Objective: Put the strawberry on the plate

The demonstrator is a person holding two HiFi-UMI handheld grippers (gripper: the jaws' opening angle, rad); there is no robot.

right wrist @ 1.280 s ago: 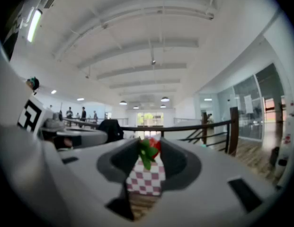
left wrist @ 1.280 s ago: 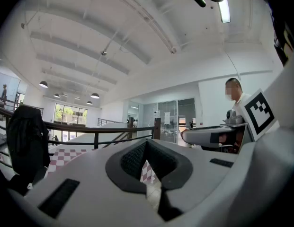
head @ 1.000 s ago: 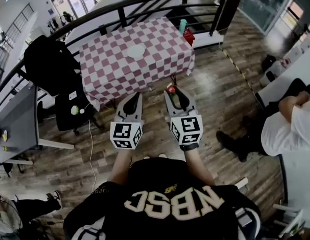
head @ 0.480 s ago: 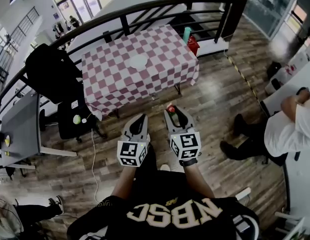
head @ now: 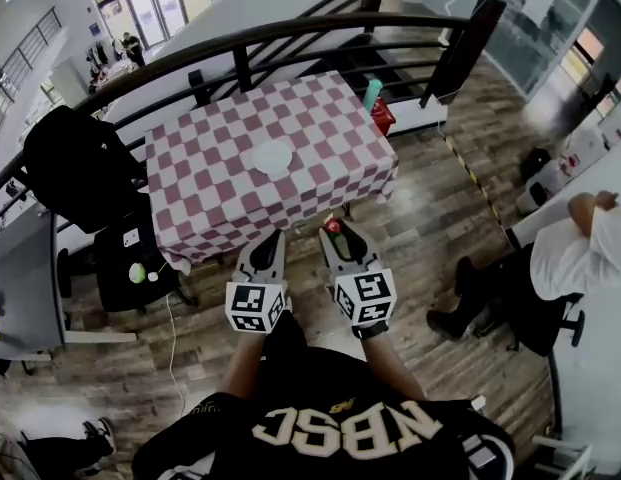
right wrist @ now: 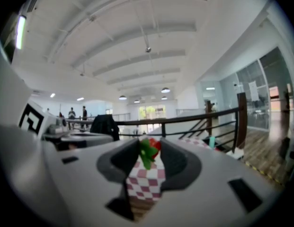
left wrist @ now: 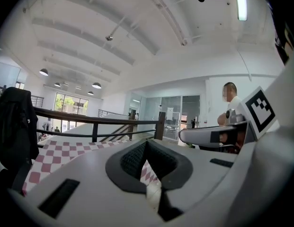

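Pinching the light, probably soft strawberry (right wrist: 154, 147) at its tips, the right claw (right wrist: 147, 151) needs gentle pressure; left claw (left wrist: 146, 161) pressed together, empty.

The bench (head: 210, 190) top is open on all sides of the plate (head: 271, 158); its near edge at 6 o'clock gives clear entry. A railing (head: 240, 66) closes 12 o'clock. A jacket-draped chair (head: 75, 163) crowds the 9 o'clock side.

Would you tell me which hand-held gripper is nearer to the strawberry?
Right. The right hand-held gripper pinches the strawberry at its jaw tips; the left hand-held gripper is apart, to the strawberry's left, shut on nothing.
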